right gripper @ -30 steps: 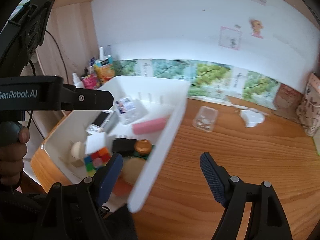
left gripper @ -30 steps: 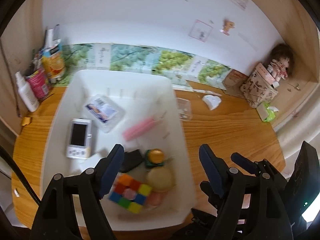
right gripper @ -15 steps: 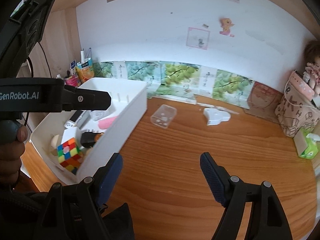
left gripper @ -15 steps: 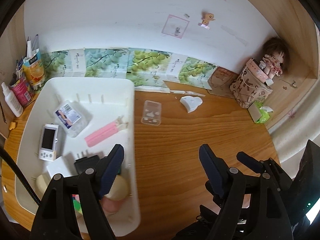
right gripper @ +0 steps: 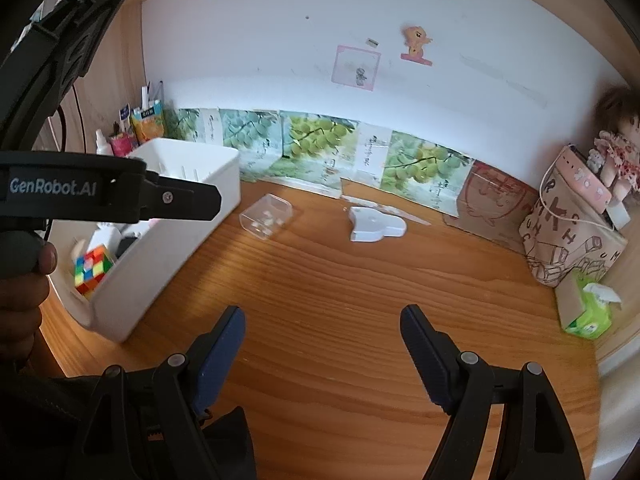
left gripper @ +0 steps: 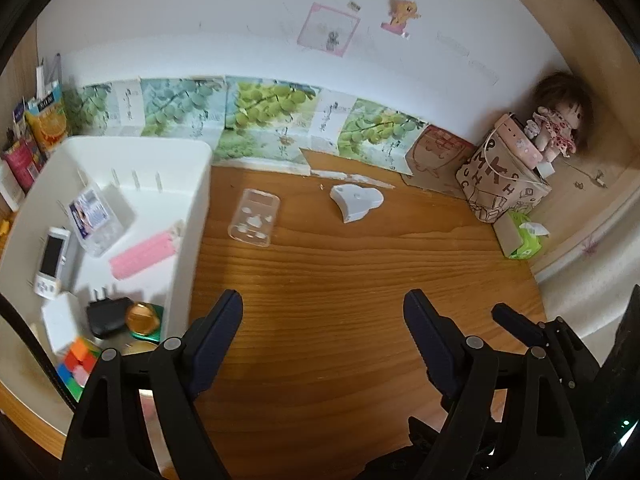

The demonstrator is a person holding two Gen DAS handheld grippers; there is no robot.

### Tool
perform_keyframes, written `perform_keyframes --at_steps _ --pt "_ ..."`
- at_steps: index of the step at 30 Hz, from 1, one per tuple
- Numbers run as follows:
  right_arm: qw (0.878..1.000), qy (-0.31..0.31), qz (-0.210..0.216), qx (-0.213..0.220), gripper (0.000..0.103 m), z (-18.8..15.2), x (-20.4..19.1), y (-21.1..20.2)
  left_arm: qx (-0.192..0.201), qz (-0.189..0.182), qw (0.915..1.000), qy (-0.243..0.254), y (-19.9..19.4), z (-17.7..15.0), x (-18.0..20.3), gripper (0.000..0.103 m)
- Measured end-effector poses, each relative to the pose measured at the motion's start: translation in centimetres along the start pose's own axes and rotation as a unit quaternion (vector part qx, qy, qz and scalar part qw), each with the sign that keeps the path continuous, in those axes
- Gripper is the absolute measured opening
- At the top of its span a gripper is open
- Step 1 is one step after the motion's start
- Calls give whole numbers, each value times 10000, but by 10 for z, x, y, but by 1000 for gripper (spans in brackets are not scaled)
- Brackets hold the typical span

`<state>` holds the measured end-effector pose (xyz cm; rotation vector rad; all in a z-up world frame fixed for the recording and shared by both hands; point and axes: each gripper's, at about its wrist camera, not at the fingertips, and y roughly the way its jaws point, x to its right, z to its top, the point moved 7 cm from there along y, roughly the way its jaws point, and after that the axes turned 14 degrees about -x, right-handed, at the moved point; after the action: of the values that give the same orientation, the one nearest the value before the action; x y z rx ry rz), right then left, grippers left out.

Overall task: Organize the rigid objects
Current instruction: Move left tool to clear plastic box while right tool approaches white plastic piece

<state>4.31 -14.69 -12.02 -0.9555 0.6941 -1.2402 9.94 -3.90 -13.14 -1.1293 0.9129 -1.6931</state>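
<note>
Both tongs, left (left gripper: 322, 312) and right (right gripper: 322, 328), apart over bare wood; white bin (left gripper: 192, 208) contents blurred, perhaps partly cut off

Ahead-left of our left gripper (left gripper: 322, 320) sits the bin (left gripper: 192, 216); the clear case (left gripper: 253, 218) and heart-shaped piece (left gripper: 356, 201) lie ahead.

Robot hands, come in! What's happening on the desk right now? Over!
Left gripper and right gripper open, empty. Clear box and white heart piece outside white bin. Nothing blocking.
</note>
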Motion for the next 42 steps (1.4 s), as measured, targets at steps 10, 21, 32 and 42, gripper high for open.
perform_keyframes --at_steps 10,21,32,42 --pt "9990 161 381 -189 80 15 43 15 -293 -120 9979 -566 32 9 6 85" --pt "9989 85 443 -151 80 71 71 42 -379 298 9967 -658 42 45 -3 85" --pt "9970 140 751 -98 95 119 88 80 -905 1230 9853 -771 69 95 -30 85" --pt "9949 97 903 -436 103 123 88 164 -1348 1729 9717 -883 118 110 -45 85"
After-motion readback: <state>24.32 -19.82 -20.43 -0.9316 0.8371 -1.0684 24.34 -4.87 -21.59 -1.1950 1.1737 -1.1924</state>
